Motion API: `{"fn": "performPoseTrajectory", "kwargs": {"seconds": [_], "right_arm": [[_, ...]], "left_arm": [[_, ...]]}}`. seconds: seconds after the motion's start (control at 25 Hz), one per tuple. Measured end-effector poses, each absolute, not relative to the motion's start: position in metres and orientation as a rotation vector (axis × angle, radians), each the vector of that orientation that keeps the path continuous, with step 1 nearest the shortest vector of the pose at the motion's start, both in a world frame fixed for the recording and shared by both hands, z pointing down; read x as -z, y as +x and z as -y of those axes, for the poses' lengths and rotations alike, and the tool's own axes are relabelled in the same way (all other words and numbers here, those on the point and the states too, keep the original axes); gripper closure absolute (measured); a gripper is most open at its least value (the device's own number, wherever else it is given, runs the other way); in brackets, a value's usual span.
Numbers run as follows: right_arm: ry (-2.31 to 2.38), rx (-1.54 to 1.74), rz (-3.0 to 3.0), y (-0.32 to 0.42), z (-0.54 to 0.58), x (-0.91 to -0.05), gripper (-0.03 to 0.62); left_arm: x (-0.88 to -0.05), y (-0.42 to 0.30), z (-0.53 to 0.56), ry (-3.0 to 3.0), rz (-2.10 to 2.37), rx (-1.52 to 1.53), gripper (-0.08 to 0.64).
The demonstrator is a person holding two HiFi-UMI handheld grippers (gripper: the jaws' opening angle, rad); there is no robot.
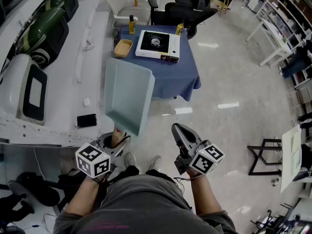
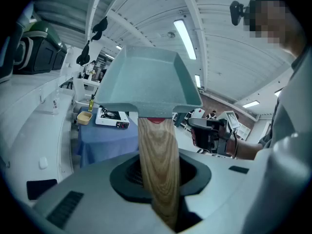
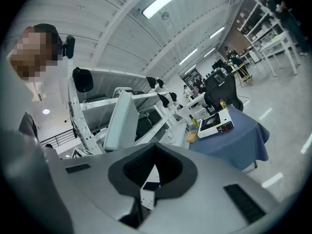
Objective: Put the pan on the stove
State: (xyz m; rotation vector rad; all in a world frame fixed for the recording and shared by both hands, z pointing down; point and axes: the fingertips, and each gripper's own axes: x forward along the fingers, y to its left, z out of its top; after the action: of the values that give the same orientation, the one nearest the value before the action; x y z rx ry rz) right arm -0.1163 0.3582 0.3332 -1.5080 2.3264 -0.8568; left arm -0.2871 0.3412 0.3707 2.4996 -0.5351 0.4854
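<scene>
Up in the air before me, my left gripper clamps the wooden handle of the teal rectangular pan, well apart from the portable gas stove toward the blue table's far edge, while my right gripper sits closed, empty.

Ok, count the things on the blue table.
4: the stove in the middle, a tan dish beside it, a bottle behind the dish, a small yellow thing at the stove's far corner. More could hide behind them.
</scene>
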Motion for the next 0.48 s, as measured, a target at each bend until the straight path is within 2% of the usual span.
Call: {"fn": "performPoseTrajectory", "kwargs": {"seconds": [0.48], "right_arm": [[-1.547, 0.867, -2.304, -0.1064, -0.3573, -0.3338, 0.589]], "left_arm": [[-0.3744, -0.2824, -0.3389, 2.492, 0.546, -0.498, 0.471]]}}
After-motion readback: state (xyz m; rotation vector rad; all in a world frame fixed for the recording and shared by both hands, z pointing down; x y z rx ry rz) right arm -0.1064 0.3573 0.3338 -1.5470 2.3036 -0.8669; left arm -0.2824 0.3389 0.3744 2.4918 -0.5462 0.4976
